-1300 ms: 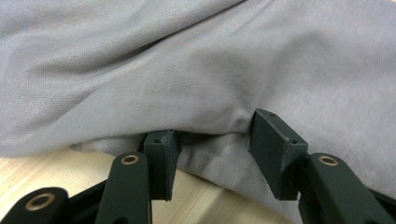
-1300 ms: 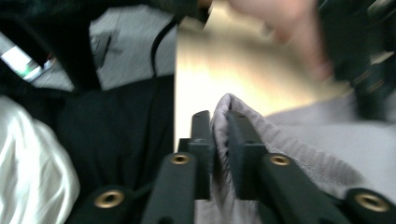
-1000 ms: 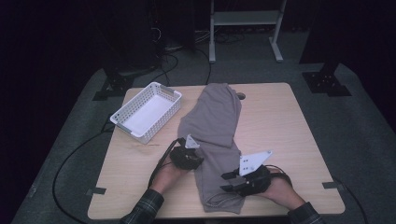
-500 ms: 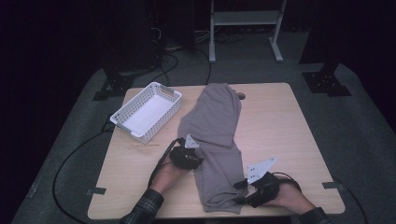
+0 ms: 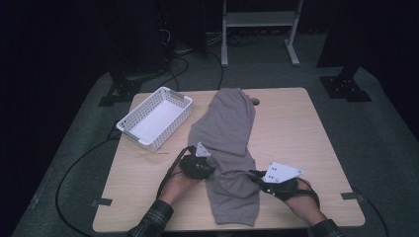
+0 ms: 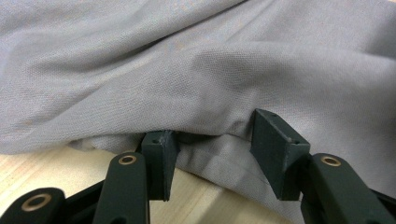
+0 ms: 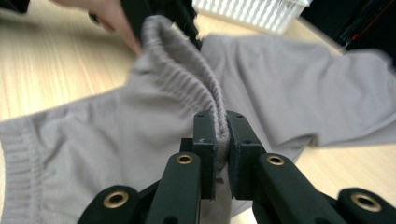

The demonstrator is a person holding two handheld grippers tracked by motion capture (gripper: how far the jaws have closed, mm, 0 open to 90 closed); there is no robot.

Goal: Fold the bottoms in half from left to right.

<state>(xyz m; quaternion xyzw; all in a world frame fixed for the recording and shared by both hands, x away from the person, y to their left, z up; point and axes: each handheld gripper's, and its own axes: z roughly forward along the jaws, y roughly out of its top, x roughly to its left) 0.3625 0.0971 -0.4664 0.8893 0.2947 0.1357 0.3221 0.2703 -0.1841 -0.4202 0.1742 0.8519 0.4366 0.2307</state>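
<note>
A grey garment [image 5: 228, 148] is lying on the wooden counter [image 5: 306, 133], its long axis running from the near edge away toward the far edge, leaning slightly right at the top. It is looking soft, knit and creased, with a ribbed band at its near end. The left gripper [image 6: 210, 154] is sitting at the cloth's left edge, jaws standing partly apart with a fold of fabric between them; whether they are pressing it I cannot tell. The right gripper [image 7: 217, 140] has just been closing and is pinching a raised ribbed fold. A white basket [image 5: 155, 117] is standing left of the garment, apart from it; the counter's right half is lying bare.
</note>
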